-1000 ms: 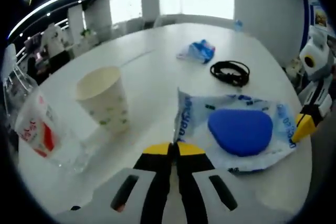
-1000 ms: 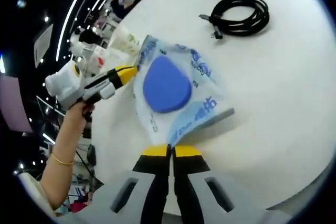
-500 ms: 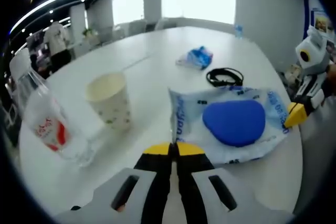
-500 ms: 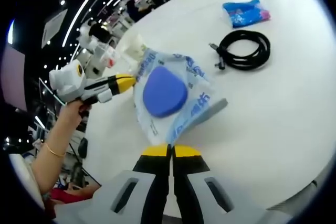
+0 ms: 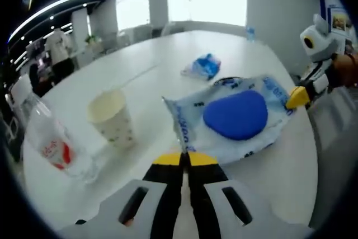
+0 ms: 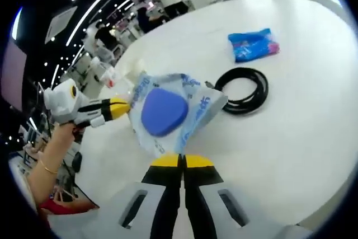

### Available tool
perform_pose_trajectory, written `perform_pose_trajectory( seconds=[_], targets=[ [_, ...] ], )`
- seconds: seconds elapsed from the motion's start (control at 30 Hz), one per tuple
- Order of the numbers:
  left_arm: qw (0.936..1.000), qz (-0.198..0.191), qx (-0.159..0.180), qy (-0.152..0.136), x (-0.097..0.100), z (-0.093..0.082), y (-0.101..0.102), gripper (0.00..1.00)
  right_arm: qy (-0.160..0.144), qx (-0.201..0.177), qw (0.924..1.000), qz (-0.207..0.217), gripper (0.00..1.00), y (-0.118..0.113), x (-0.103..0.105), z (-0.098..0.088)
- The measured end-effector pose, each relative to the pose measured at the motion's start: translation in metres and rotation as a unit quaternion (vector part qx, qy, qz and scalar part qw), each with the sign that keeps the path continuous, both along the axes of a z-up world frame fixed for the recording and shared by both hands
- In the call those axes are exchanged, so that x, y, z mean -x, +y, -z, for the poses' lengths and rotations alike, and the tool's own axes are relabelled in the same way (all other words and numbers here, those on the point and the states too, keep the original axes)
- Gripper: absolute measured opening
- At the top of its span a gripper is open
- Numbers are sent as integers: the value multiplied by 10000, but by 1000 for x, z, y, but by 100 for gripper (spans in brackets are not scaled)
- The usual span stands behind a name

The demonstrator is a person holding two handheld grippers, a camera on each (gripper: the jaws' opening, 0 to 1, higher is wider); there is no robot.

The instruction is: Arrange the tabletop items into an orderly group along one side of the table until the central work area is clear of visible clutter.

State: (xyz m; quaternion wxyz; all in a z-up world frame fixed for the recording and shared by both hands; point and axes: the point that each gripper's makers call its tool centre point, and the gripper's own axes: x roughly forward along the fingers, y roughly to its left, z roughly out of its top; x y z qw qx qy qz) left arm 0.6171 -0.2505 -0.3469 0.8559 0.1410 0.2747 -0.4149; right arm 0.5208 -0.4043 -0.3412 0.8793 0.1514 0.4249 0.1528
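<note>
Both claws clenched on opposite edges of the clear pouch (image 5: 224, 121) with blue pad: left claw (image 5: 185, 159), right claw (image 6: 182, 161), pouch's long axis spanning between them above the worktop (image 6: 291, 116)

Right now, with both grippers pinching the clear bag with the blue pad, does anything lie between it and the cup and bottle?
Nothing visible does. The bag hangs between the left gripper and right gripper; bare table separates it from the paper cup and bottle.
</note>
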Motion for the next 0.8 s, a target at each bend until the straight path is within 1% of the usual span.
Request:
perform_pose_trajectory(
  seconds=[0.13, 0.37, 0.5, 0.63, 0.67, 0.8],
  targets=[
    [10000, 1, 65, -36, -1, -4, -3, 0, -168, 167, 9997, 57, 1, -13, -17, -5],
    [9996, -103, 266, -59, -6, -13, -12, 0, -282, 250, 9991, 205, 1, -31, -43, -10],
    [9992, -161, 356, 12, -8, -15, -16, 0, -350, 278, 9986, 296, 1, -40, -58, -12],
    [9987, -233, 455, 42, -12, -18, -19, 0, -388, 283, 9982, 361, 1, -46, -70, -12],
    [9985, -256, 477, 47, -13, -18, -21, 0, -441, 299, 9978, 392, 1, -48, -74, -14],
    [9981, -310, 528, 67, -16, -19, -24, 0, -575, 465, 9967, 346, 1, -52, -86, -16]
  ],
)
